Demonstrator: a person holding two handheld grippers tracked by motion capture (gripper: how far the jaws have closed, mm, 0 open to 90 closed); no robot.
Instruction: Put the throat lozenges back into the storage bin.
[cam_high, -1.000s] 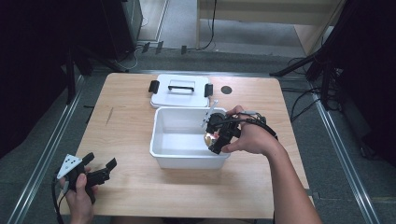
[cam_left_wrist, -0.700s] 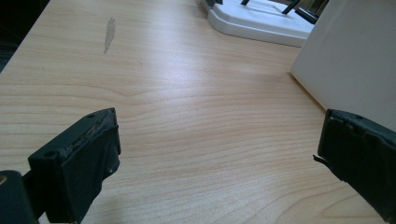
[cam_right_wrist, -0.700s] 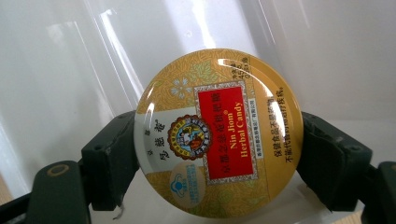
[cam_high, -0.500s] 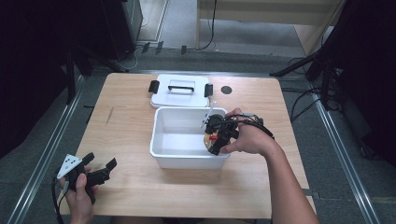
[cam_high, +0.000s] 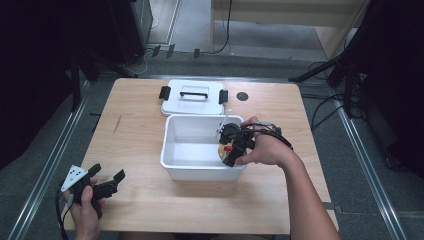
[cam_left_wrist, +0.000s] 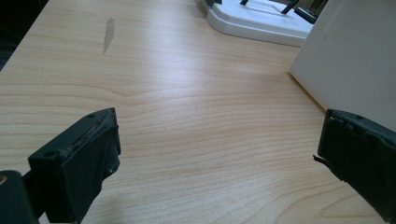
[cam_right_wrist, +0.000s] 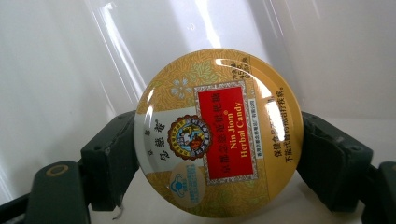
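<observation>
Your right gripper (cam_high: 231, 148) is down inside the white bin (cam_high: 172, 150), jaws closed across the round candy tin (cam_right_wrist: 218, 133), one pad on each side of its rim. You see the tin as a small yellow disc low in the bin, near its right wall. It looks light and rigid, but that glossy metal lid and curved edge will likely be slippery, so keep the pads square across the widest part. An off-centre grip could let it squirt out. The tin's underside is out of sight, so I cannot tell whether it rests on the bin floor or hangs just above it. Your left gripper (cam_high: 106, 186) waits at the table's (cam_high: 140, 125) near left corner, jaws spread wide over bare wood, holding nothing. The bin's lid (cam_high: 192, 97) lies behind the bin.
</observation>
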